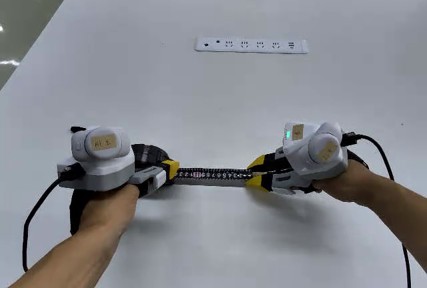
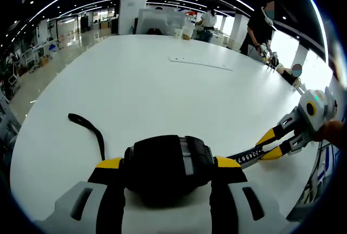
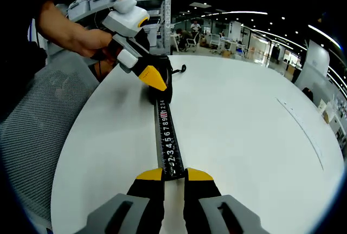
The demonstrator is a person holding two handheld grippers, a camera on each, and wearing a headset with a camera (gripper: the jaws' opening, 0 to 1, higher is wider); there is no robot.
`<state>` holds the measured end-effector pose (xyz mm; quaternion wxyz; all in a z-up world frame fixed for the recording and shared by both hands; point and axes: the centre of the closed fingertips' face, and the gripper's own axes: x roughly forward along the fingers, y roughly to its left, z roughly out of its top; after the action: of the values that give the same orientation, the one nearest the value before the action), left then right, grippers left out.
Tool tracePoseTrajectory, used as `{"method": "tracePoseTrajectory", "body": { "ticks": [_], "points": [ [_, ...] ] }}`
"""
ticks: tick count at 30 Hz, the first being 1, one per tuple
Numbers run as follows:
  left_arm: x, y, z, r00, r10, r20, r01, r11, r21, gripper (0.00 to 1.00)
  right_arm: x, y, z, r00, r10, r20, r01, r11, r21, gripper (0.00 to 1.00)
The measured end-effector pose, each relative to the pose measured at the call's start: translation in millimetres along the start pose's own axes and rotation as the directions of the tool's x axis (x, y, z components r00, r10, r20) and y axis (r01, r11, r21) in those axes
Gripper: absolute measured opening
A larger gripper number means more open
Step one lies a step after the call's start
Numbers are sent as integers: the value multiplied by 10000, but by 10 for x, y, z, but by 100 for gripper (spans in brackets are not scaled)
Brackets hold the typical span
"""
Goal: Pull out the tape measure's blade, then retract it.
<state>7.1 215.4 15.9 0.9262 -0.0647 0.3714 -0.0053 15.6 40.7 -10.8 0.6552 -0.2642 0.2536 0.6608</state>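
The black tape measure case [image 2: 167, 164] sits clamped between the yellow-tipped jaws of my left gripper [image 1: 165, 171], low on the white table [image 1: 220, 95]. Its wrist strap [image 2: 88, 128] trails off on the table. A short length of dark, numbered blade [image 1: 212, 175] runs from the case to my right gripper [image 1: 255, 172], which is shut on the blade's end [image 3: 172, 169]. In the right gripper view the blade [image 3: 166, 136] stretches straight away to the case [image 3: 162, 79] and the left gripper [image 3: 149, 77]. The right gripper [image 2: 271, 144] also appears at the right of the left gripper view.
A white power strip [image 1: 251, 45] lies flat at the far side of the table. Black cables [image 1: 33, 215] trail from both grippers toward the near edge. A mesh chair [image 3: 49, 136] stands beside the table, and people [image 2: 260, 25] stand beyond its far end.
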Motion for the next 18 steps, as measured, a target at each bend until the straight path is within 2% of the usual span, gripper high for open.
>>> {"method": "tracePoseTrajectory", "body": {
  "ticks": [18],
  "points": [
    [-1, 6, -2, 10000, -62, -44, 62, 10000, -14, 58, 130, 27, 112, 9999, 85, 151, -85, 10000, 16, 9]
  ]
}}
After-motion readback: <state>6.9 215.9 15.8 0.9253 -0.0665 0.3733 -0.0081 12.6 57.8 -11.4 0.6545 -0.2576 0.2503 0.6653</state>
